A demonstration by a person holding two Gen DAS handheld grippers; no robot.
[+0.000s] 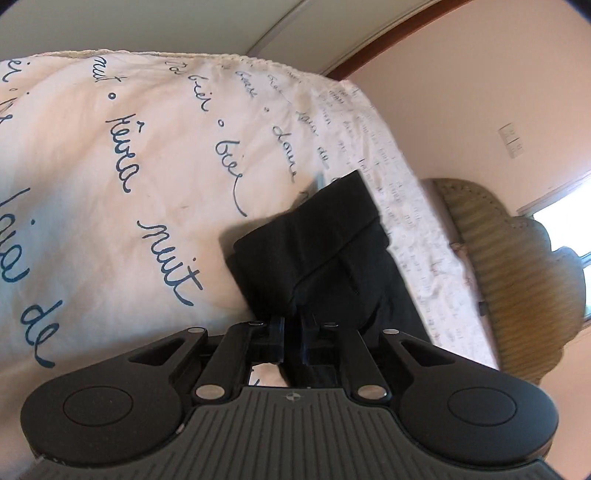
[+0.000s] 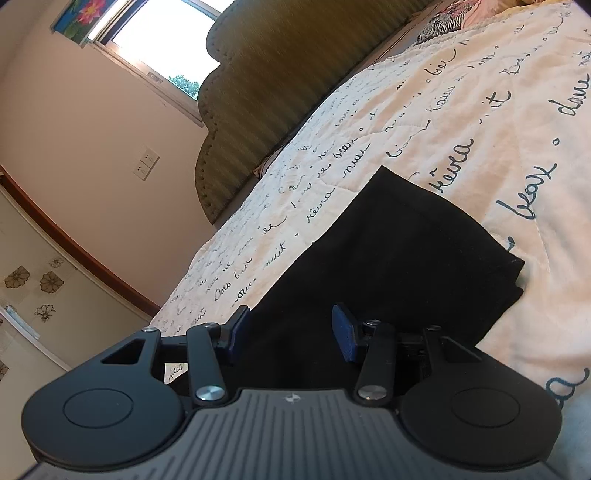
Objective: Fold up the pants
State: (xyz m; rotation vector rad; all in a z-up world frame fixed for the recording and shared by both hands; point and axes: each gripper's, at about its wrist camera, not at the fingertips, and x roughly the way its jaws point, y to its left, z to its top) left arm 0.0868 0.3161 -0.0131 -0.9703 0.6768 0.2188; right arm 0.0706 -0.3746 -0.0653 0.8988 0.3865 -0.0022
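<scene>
Black pants [image 1: 325,251] lie folded into a thick bundle on a white bedspread with blue handwriting [image 1: 110,177]. My left gripper [image 1: 291,332] is shut on the near edge of the pants, with cloth pinched between its blue pads. In the right wrist view the pants [image 2: 399,251] spread as a flat dark rectangle on the bedspread [image 2: 480,129]. My right gripper [image 2: 291,332] is open, its blue pads [image 2: 345,338] standing apart over the near end of the pants, with black cloth between them.
An olive ribbed headboard [image 2: 273,96] stands at the bed's far end and also shows in the left wrist view [image 1: 517,280]. A pink wall with a light switch [image 2: 146,162] and a window [image 2: 162,44] lie beyond. A pillow [image 2: 447,22] rests near the headboard.
</scene>
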